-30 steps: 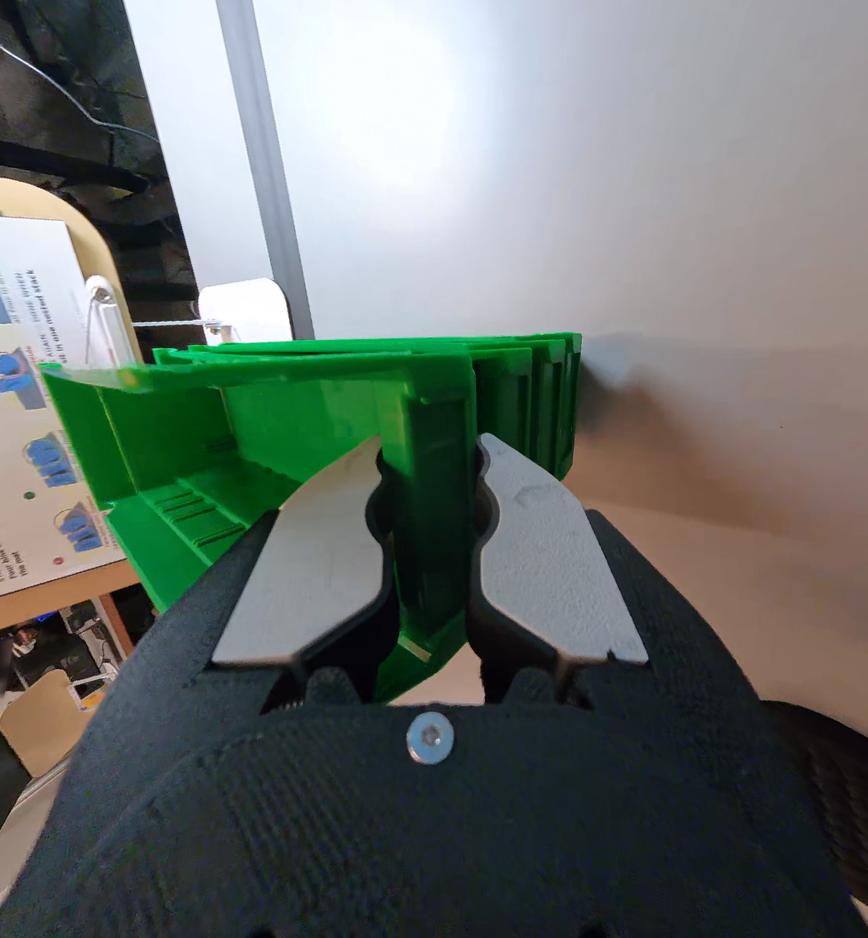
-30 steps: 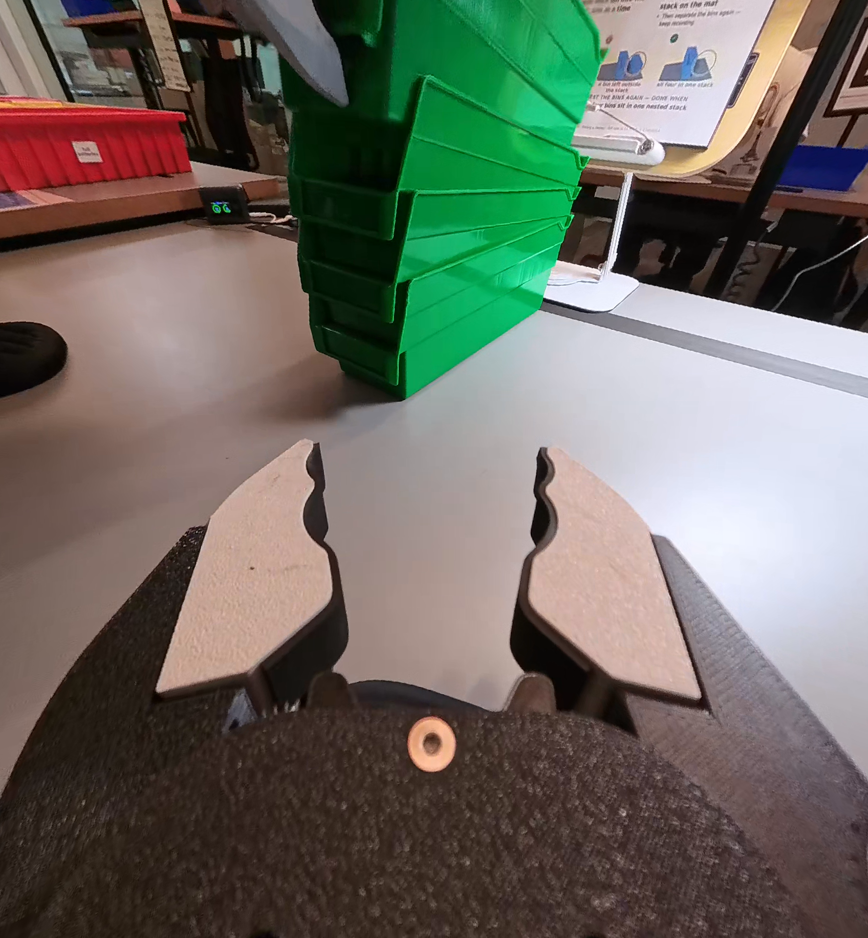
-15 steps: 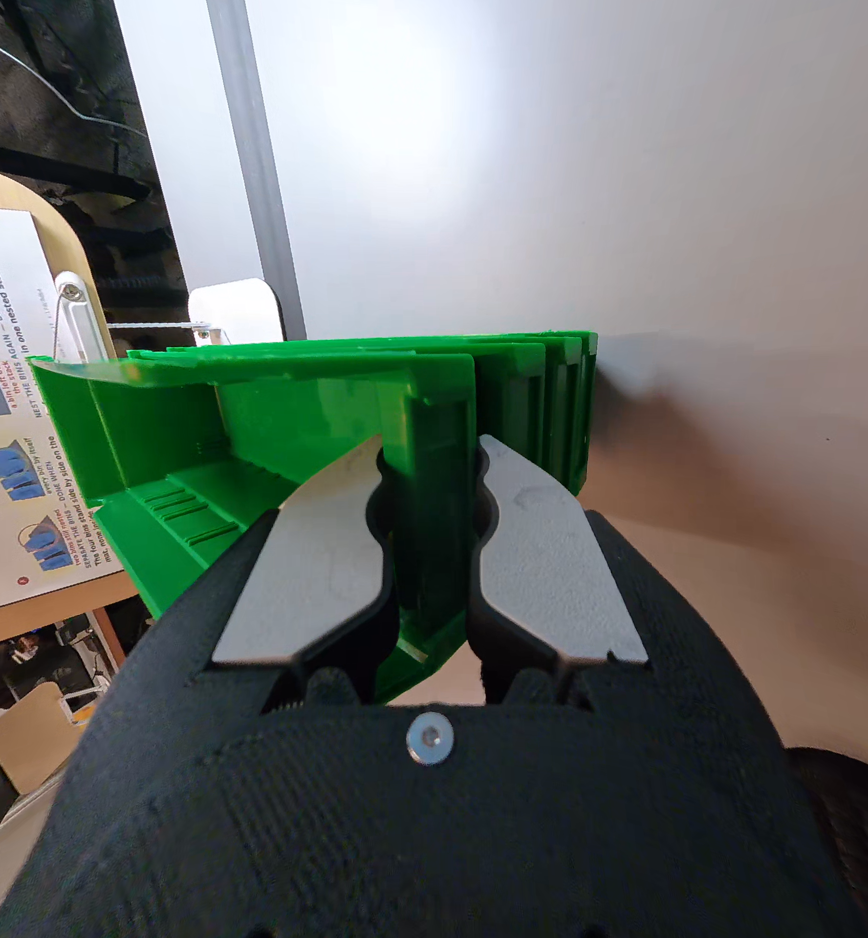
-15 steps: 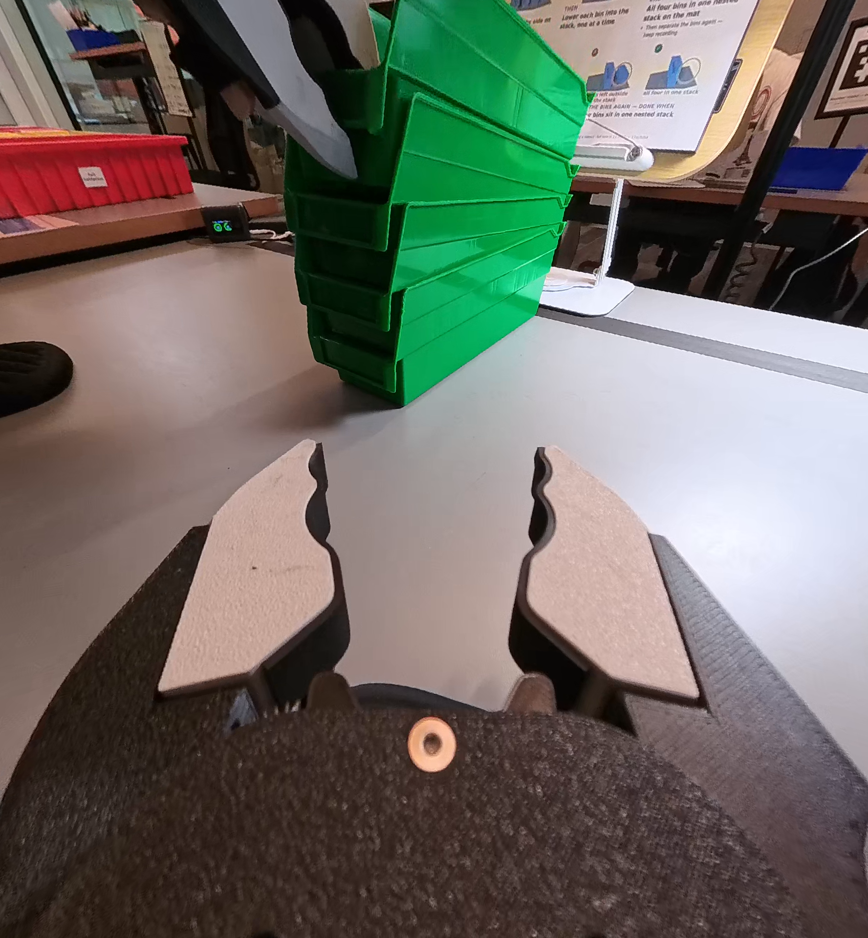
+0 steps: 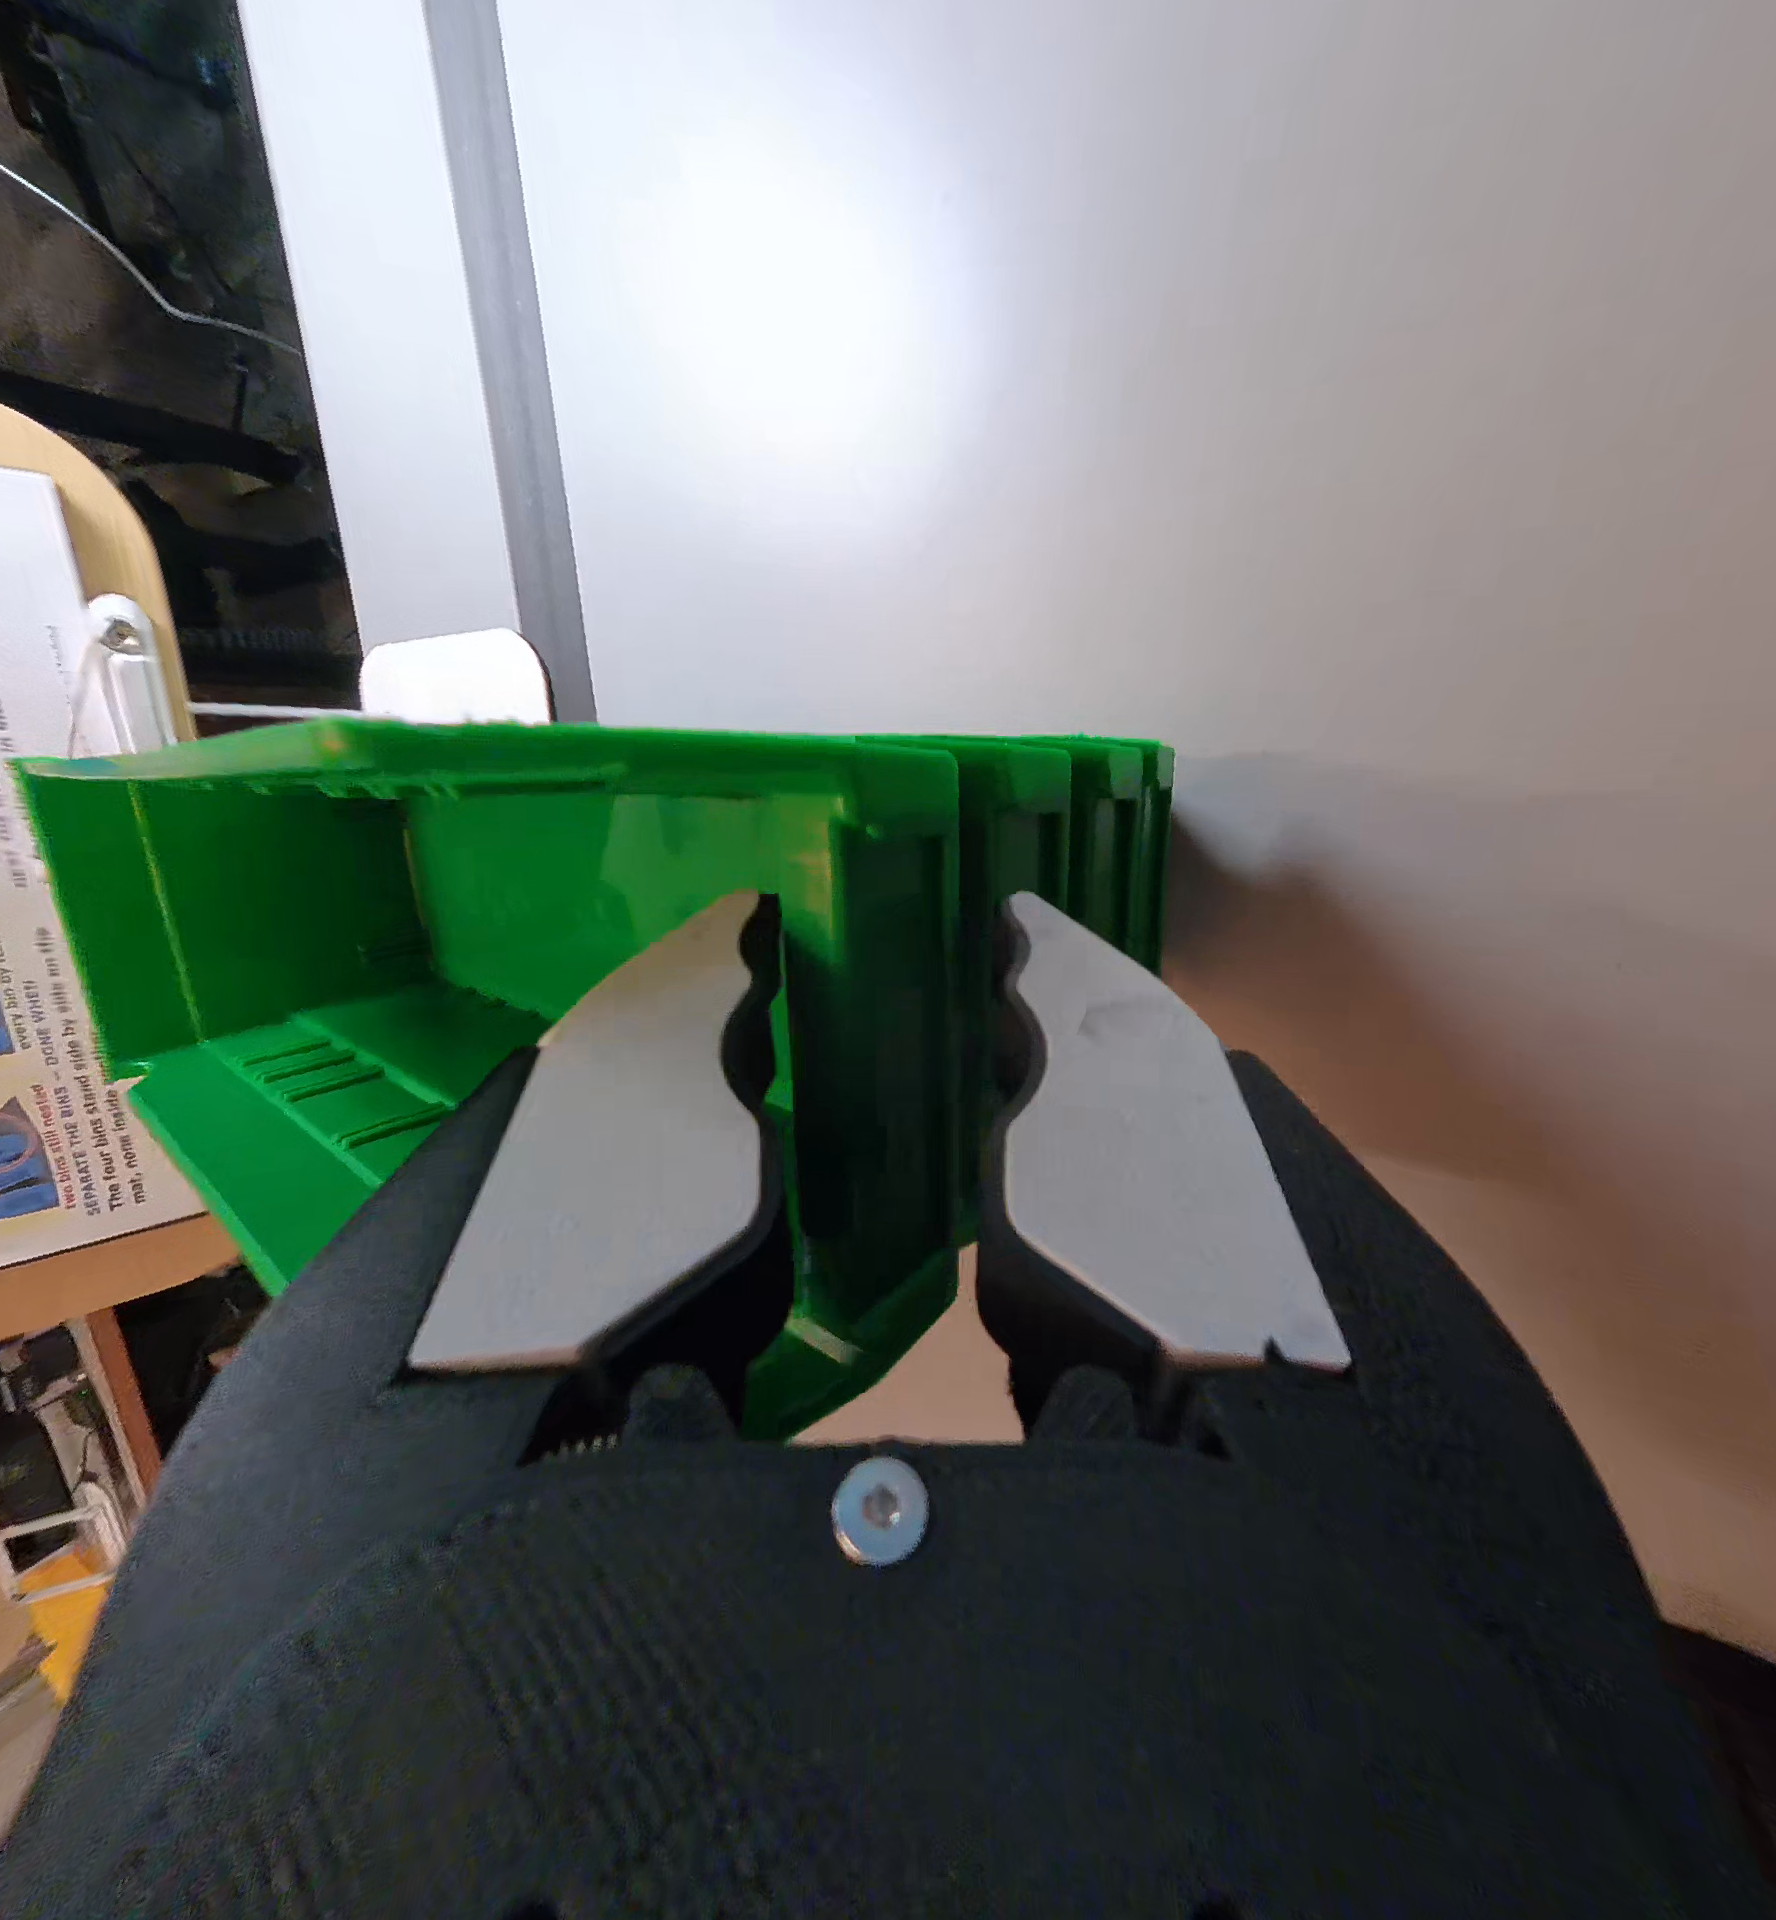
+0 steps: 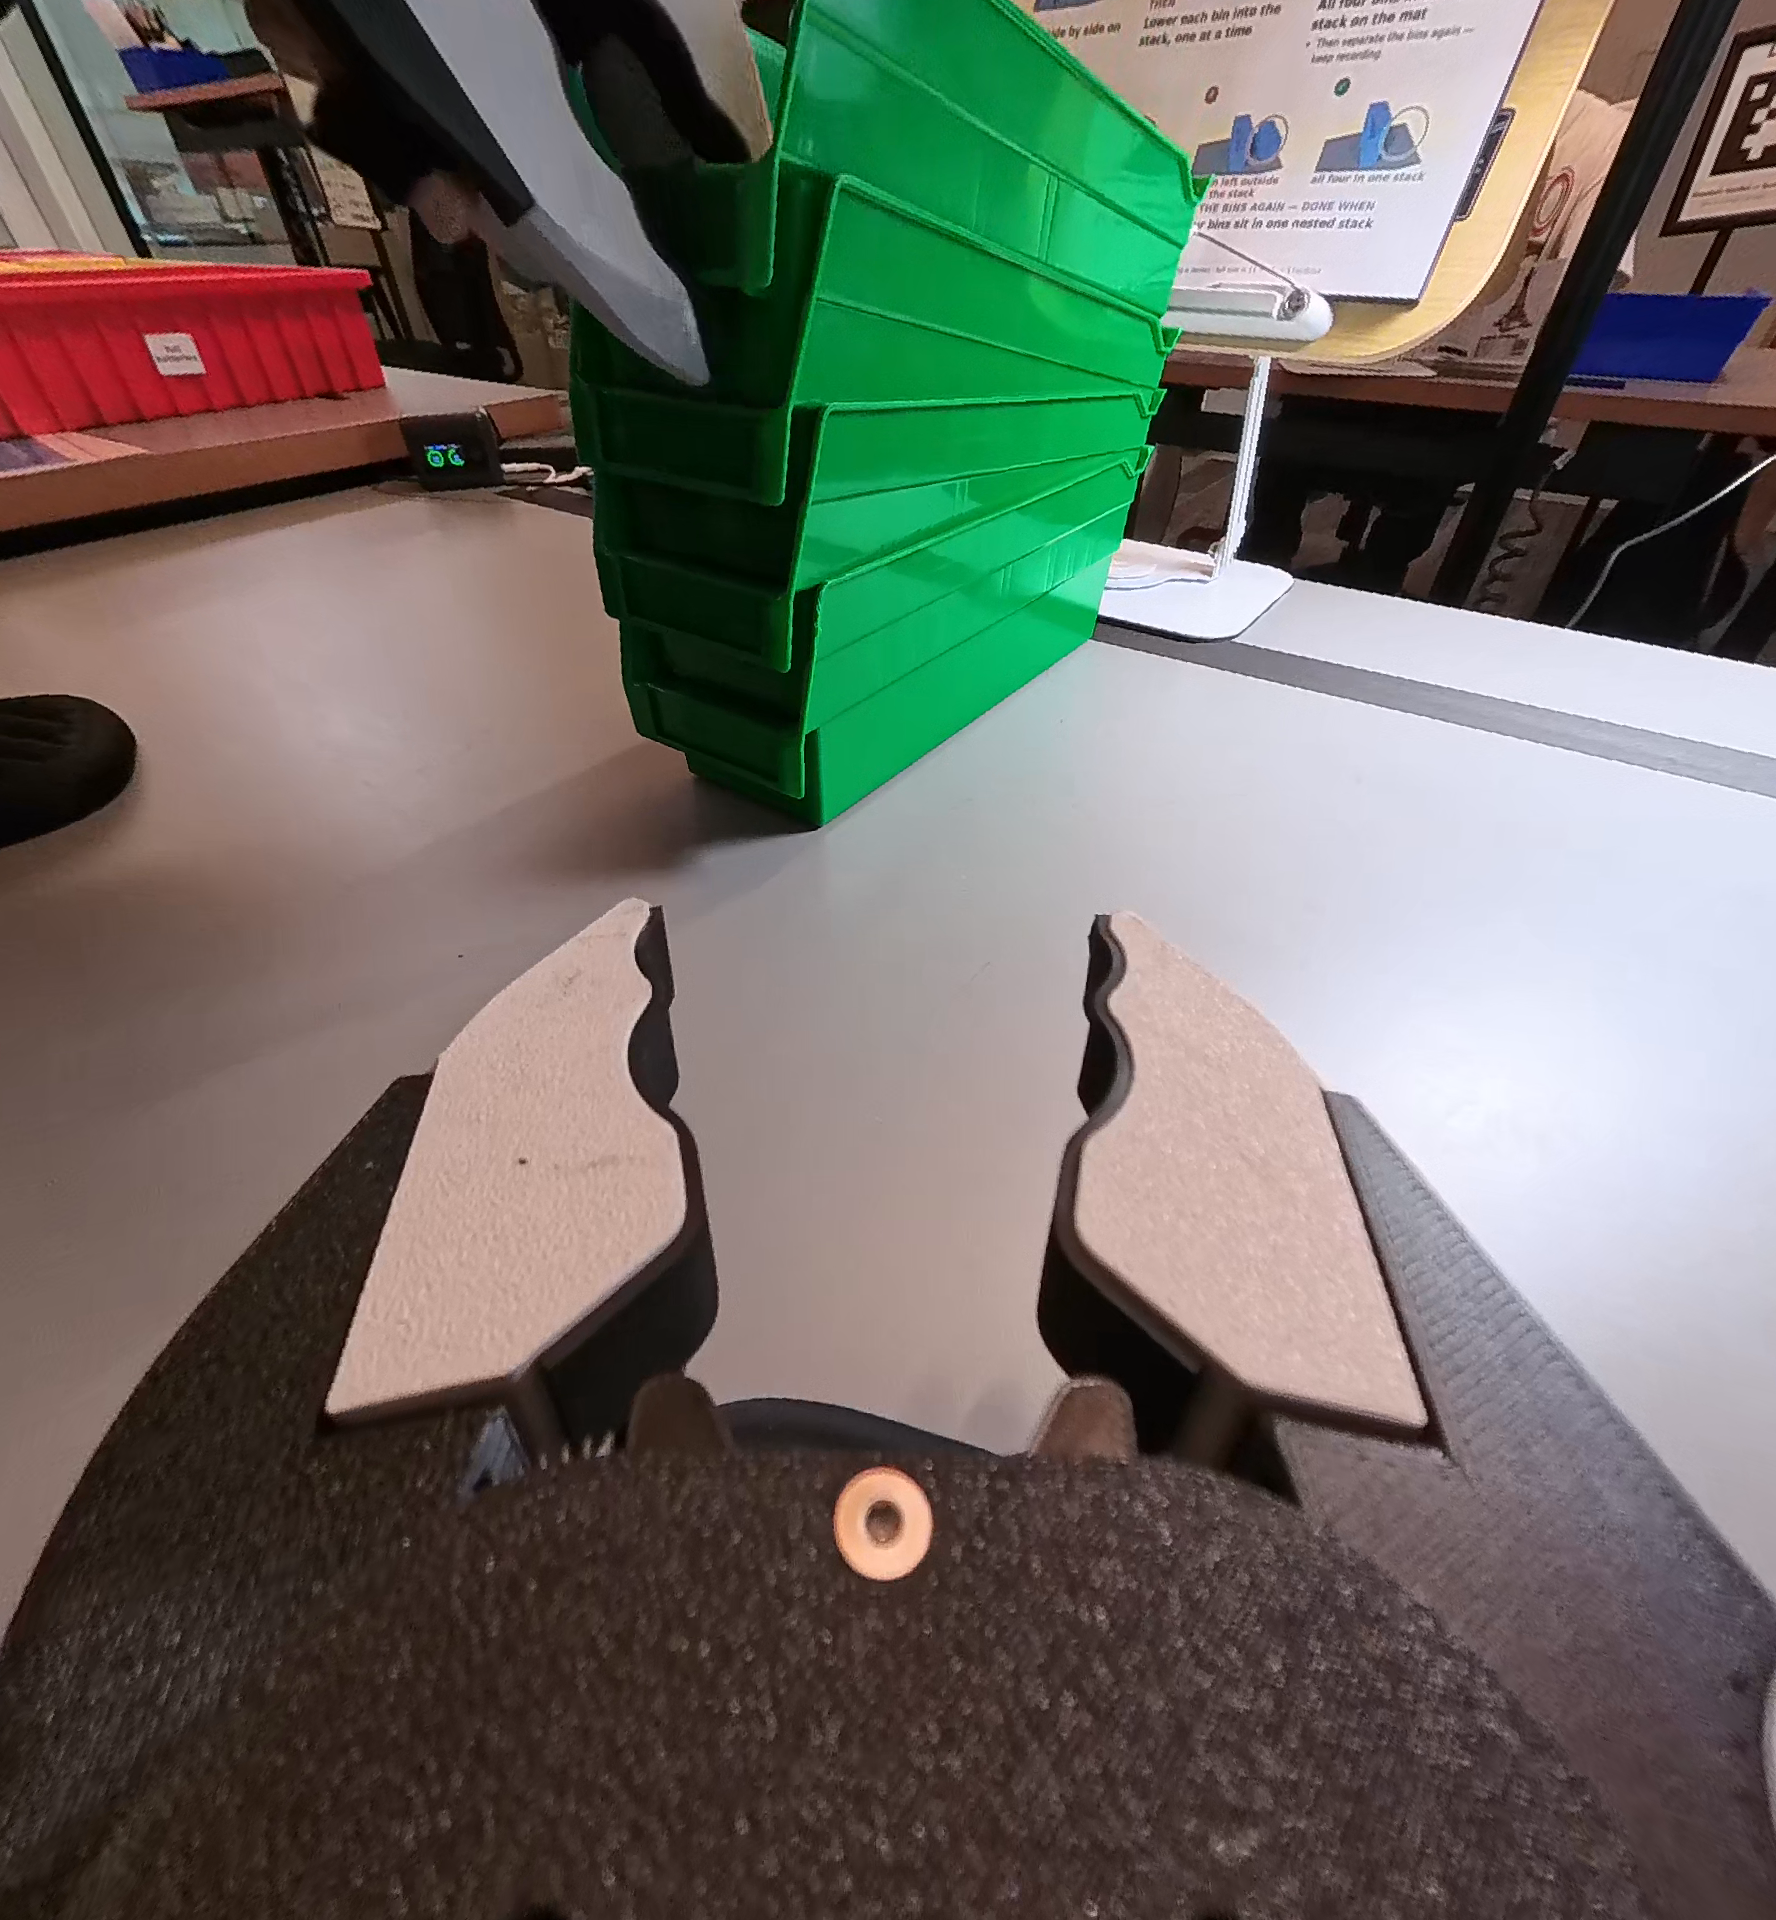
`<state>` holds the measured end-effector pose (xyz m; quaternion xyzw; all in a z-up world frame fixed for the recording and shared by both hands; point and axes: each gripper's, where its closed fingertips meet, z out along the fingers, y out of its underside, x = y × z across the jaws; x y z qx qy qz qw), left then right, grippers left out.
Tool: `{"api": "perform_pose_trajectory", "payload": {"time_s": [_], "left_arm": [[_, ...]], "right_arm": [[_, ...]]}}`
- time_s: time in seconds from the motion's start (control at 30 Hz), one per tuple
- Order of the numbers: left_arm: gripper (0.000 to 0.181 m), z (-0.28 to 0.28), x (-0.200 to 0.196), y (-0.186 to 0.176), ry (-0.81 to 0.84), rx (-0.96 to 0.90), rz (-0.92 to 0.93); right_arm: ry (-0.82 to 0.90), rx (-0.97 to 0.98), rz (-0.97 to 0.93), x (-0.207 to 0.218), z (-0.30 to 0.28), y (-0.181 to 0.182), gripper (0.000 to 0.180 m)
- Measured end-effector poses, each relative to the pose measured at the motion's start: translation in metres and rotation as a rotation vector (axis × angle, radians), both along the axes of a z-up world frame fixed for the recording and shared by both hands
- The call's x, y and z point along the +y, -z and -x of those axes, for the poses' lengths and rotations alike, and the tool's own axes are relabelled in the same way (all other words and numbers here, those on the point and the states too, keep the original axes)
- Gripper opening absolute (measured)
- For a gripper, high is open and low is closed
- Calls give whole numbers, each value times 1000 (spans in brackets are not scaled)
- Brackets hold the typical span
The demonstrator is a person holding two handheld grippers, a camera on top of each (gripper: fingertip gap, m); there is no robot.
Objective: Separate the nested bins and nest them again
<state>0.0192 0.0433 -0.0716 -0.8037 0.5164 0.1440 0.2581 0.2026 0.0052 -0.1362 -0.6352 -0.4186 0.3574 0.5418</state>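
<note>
Two grippers share the work. The left gripper (image 5: 879, 1049) is clamped on the end wall of the top bin (image 5: 510, 914), one finger inside the wall and one outside. Over the last second that bin has sunk lower into the green stack (image 6: 863, 499) and its rim now lies closer to the rims beneath, though it is tilted in the right wrist view, raised at the far end. This looks like the closing step of re-nesting; I judge the bin nearly seated but not flat. The stack stands on the grey table (image 6: 1279, 935). The right gripper (image 6: 879, 940) hangs empty, jaws apart, near the stack but clear of it, unmoved.
</note>
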Motion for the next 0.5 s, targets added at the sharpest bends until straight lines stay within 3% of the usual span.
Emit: {"api": "perform_pose_trajectory", "payload": {"time_s": [0.13, 0.33, 0.5], "left_arm": [[48, -17, -8, -37, 51, -121, -162], [47, -7, -54, -118, 9, -568, -479], [49, 49, -96, -101, -140, -779, -594]], "right_arm": [[3, 7, -1, 0, -1, -1, 76], [2, -4, -16, -1, 0, -1, 76], [-1, -53, -58, -4, 7, 2, 75]]}}
